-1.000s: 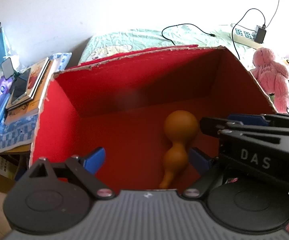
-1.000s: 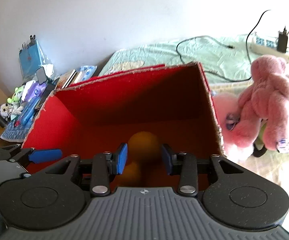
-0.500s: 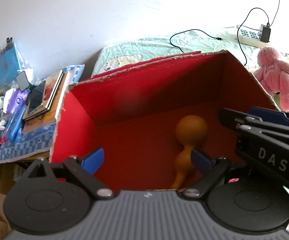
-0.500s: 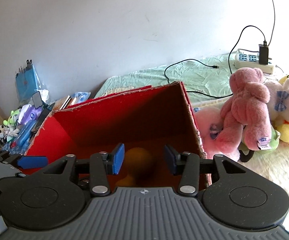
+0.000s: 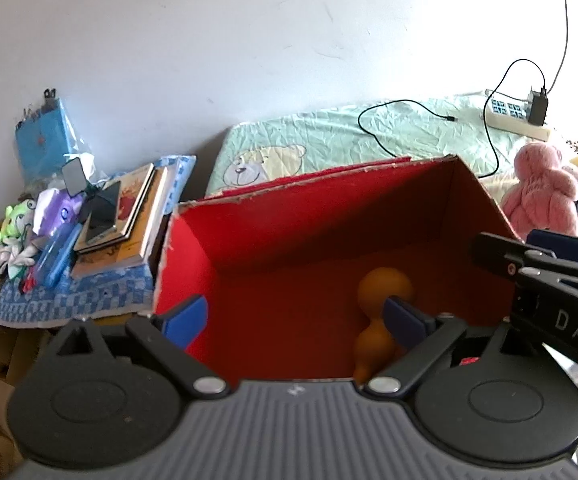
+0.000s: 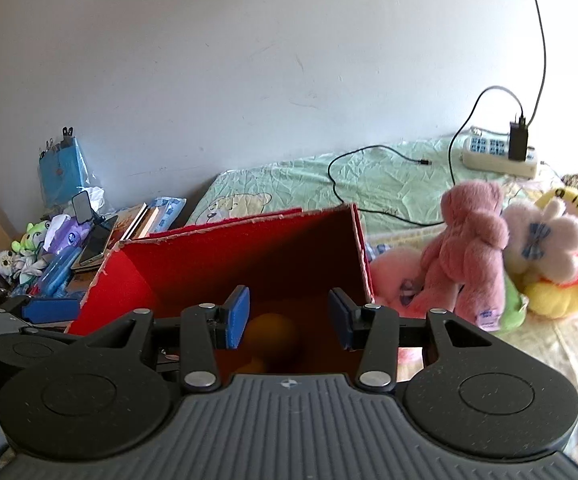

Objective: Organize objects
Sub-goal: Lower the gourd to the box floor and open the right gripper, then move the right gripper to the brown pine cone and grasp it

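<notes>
An open red box [image 5: 249, 236] [image 6: 217, 256] stands on the bed. An orange gourd-shaped toy [image 5: 381, 292] [image 6: 271, 336] lies on its floor near the right wall. My left gripper [image 5: 295, 318] hovers open over the box's near edge, empty. My right gripper [image 6: 287, 318] is also open and empty, above the box's right part, with the gourd showing below between its fingers. In the left wrist view the right gripper's body [image 5: 549, 276] reaches in from the right. A pink teddy bear [image 6: 473, 240] [image 5: 545, 188] sits just right of the box.
More plush toys, white [image 6: 545, 236] and yellow [image 6: 569, 292], lie right of the bear. A power strip [image 6: 497, 156] with a black cable [image 5: 393, 128] rests on the green sheet behind. Left of the box a side table holds books [image 5: 129, 220], a phone and small toys [image 6: 29, 240].
Both grippers have pulled up and back from the box, so more wall and bed show. The right gripper's jaws widened and no longer flank the gourd closely. The gourd stays on the box floor.
</notes>
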`<move>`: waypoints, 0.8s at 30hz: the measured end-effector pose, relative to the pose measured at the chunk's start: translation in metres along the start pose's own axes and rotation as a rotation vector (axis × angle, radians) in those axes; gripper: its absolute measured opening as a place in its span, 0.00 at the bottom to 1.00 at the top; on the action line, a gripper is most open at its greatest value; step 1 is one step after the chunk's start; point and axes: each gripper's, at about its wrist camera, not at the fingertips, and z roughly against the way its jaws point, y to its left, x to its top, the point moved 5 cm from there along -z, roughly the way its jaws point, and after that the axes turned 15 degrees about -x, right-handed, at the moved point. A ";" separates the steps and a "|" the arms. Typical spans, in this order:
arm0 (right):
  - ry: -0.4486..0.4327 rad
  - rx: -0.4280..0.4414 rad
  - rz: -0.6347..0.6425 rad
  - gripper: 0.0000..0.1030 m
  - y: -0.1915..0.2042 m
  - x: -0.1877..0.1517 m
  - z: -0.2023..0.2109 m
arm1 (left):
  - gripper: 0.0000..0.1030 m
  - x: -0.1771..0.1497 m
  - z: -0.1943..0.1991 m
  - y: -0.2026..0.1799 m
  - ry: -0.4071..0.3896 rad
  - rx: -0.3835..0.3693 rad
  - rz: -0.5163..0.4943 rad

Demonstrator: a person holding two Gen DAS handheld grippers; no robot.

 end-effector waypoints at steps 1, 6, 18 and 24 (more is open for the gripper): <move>-0.005 -0.006 0.005 0.46 0.000 0.000 0.004 | 0.93 -0.001 0.003 0.000 -0.005 -0.006 0.005; 0.004 -0.020 -0.020 0.46 0.000 -0.009 0.021 | 0.90 -0.011 0.022 0.001 0.000 -0.037 0.002; 0.095 -0.053 -0.143 0.46 -0.026 -0.051 0.057 | 0.83 -0.048 0.052 -0.012 0.022 -0.180 -0.034; 0.149 -0.048 -0.162 0.46 -0.044 -0.074 0.059 | 0.80 -0.074 0.055 -0.023 0.010 -0.283 -0.085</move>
